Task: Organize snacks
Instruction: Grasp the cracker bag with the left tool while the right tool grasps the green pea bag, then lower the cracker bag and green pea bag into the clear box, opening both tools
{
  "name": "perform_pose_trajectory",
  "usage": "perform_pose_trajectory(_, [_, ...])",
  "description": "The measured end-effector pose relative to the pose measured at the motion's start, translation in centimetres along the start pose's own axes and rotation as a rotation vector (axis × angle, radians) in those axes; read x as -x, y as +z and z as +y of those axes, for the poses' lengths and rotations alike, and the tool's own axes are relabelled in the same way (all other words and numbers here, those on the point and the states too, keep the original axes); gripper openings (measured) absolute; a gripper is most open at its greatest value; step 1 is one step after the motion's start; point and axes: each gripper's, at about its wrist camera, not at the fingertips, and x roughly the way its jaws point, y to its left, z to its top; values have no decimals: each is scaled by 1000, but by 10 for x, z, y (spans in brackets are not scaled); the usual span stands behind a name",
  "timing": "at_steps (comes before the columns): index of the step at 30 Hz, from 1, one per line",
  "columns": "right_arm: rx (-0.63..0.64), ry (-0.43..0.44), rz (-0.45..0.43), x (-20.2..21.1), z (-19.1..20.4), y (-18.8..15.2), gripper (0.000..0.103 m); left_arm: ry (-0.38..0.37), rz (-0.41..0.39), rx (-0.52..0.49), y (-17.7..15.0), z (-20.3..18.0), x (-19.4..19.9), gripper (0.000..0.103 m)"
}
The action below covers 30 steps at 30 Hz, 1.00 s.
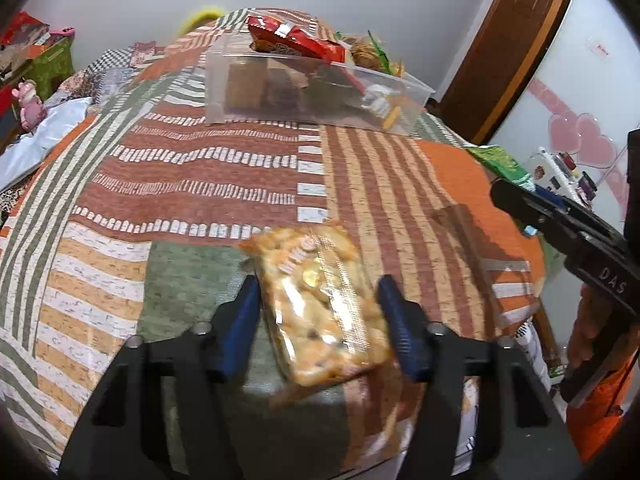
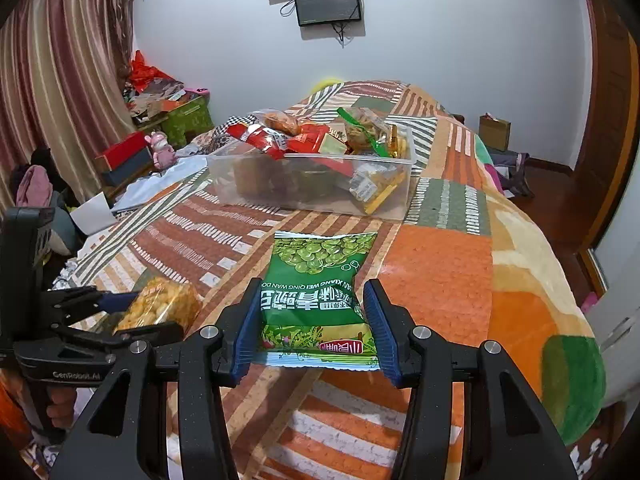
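Observation:
My left gripper (image 1: 318,292) is shut on an orange snack packet (image 1: 320,300) and holds it above the patchwork bedspread (image 1: 200,184). The packet also shows in the right wrist view (image 2: 160,304), left of my right gripper. My right gripper (image 2: 312,300) is shut on a green pea snack bag (image 2: 320,288) and holds it over the bed. A clear plastic box (image 2: 312,184) full of snacks stands farther along the bed, also in the left wrist view (image 1: 312,88). A red packet (image 1: 296,38) lies on top of it.
The bed's right edge drops to a wooden floor (image 2: 560,200). Clutter, boxes and a pink toy (image 2: 162,152) sit left of the bed by the curtain. A screen (image 2: 328,2) hangs on the far wall.

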Motion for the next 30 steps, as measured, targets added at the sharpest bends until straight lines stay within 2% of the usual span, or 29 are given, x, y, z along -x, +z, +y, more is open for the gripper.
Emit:
perform_pose_trajectory(10, [3,16,-10,-5,1,6,47,-5,-45,21,17,7,6,53])
perform_pose_trajectory(19, [-2,22,-43,-21,-4,34,47,5,-152,37,69,21,17,52])
perform_pose_trajectory(30, [-6,8,-79,-54,-10,77,47,80,-247,67,144,62,6,52])
